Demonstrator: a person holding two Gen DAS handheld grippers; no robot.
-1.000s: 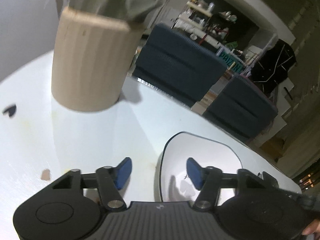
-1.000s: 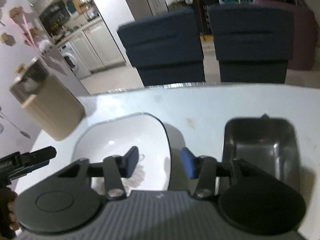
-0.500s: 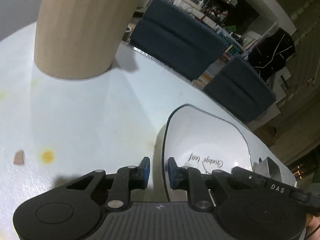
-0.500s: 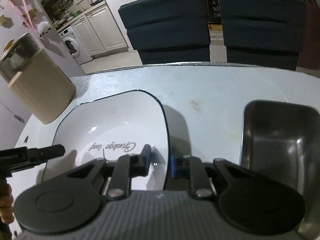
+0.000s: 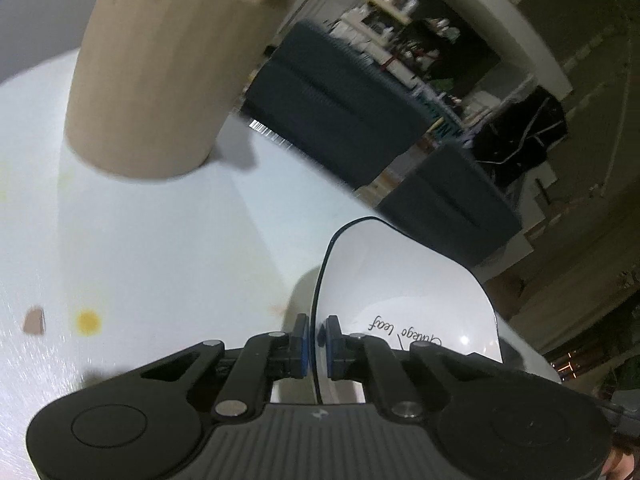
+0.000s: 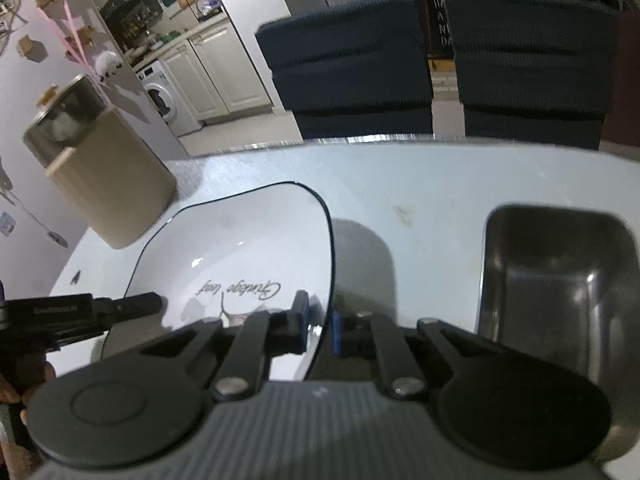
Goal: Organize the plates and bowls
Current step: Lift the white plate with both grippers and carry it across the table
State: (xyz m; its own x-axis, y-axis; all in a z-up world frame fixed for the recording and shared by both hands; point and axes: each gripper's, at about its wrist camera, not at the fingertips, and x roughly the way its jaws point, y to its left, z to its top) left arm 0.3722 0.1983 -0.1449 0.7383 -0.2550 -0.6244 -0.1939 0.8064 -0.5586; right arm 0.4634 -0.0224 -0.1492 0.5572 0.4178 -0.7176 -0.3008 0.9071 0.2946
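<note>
The white plate with a thin dark line round its edge lies on the table, and both grippers have hold of it. The left hand-held gripper is pressed together on the plate's rim, with one blue pad on each side of the edge. The right hand-held gripper is at the rim on the other side of the plate. Its jaws are closing, and the rim is already between its blue pads. I think two grippers are used because the plate is wide and smooth, and one pinch on the edge could let it tip or slip. A hold on both sides should keep it level when it goes up.

Just to the right of the right hand-held gripper sits a dark metal tray, close to the plate but not touching it. It looks like the next thing to sort, or a place the plate may go. I cannot tell which.

Ahead and to the left of both grippers stands a tall wooden canister. It could get bumped if the plate swings that way. Two dark blue chairs stand past the far edge of the table. Small yellow and brown spots are on the table left of the left hand-held gripper.
</note>
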